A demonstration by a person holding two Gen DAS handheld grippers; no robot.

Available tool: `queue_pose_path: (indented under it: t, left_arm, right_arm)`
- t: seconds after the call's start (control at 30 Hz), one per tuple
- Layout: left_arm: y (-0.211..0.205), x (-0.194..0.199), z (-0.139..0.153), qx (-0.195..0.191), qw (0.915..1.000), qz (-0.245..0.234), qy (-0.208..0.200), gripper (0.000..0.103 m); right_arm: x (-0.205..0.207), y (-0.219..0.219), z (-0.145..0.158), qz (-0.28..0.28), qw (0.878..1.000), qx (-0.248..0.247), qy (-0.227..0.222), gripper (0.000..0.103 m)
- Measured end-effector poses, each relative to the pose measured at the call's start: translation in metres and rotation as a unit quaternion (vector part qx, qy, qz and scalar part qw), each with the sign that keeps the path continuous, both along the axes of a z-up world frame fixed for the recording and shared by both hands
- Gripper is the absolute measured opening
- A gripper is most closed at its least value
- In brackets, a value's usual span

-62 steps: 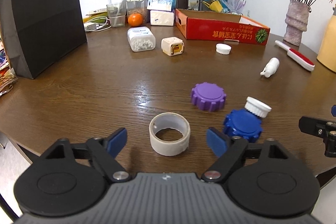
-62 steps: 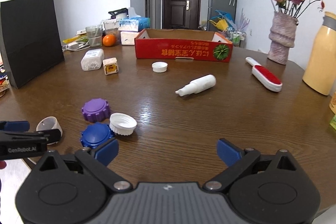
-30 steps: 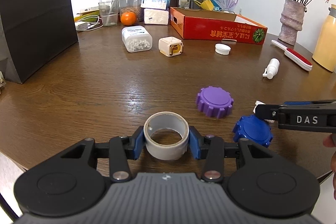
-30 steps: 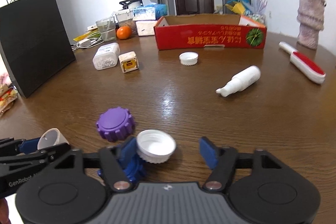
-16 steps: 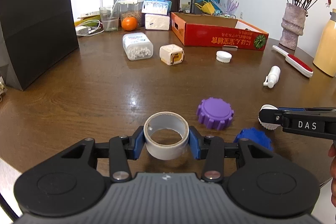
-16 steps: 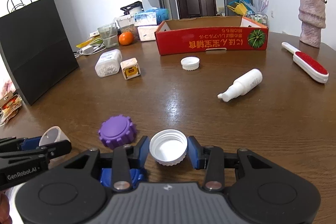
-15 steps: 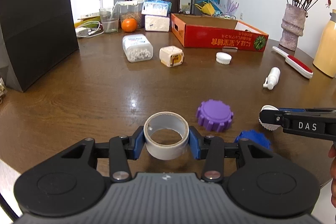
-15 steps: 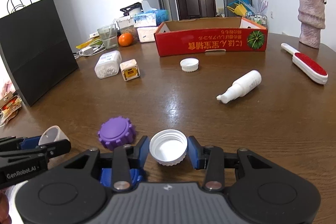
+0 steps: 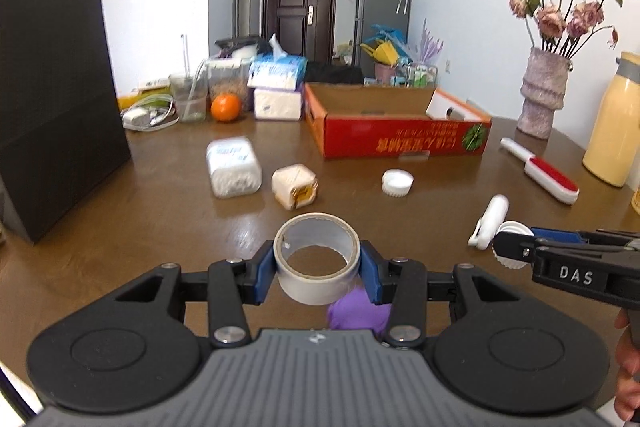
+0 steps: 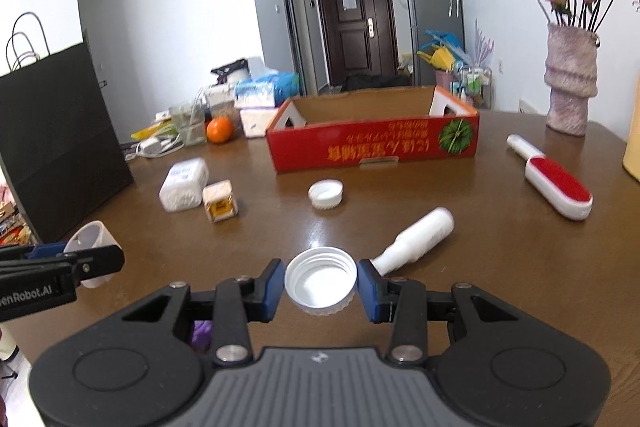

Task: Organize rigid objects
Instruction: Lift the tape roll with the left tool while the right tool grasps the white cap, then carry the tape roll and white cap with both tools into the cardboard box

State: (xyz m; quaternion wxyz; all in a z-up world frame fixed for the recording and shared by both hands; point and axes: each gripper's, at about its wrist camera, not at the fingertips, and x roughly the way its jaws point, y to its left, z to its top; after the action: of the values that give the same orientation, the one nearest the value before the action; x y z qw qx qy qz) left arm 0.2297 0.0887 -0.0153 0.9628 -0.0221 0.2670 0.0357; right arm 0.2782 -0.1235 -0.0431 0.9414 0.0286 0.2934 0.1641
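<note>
My left gripper [image 9: 317, 267] is shut on a white tape roll [image 9: 316, 281] and holds it above the brown table; the roll also shows at the left of the right wrist view [image 10: 86, 239]. My right gripper [image 10: 321, 287] is shut on a white ribbed cap [image 10: 321, 285], held open side up above the table; the cap shows in the left wrist view [image 9: 510, 247]. A red cardboard box [image 9: 400, 131] [image 10: 372, 139] lies open ahead at the table's far side. A purple cap [image 9: 358, 313] lies under the left gripper, partly hidden.
Between the grippers and the box lie a white spray bottle [image 10: 416, 241], another white cap [image 10: 326, 194], a white pill tub [image 10: 184, 185], a small cream cube [image 10: 220, 207] and a red lint brush [image 10: 556, 183]. A black paper bag [image 9: 56, 99] stands left, a vase [image 9: 544, 95] right.
Both grippers closed, the left on the tape roll and the right on the white cap, then lifted them and moved forward toward the red box. The blue cap has left view.
</note>
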Motion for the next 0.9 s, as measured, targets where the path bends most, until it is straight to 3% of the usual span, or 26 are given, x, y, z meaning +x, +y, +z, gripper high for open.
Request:
queue_pose_path:
  t: [0.9]
  left_arm:
    - [-0.081, 0.107, 0.065, -0.004, 0.9992, 0.021, -0.034, 0.045]
  right_arm:
    - [0.102, -0.072, 0.056, -0.024, 0.998, 0.014, -0.064, 0.039]
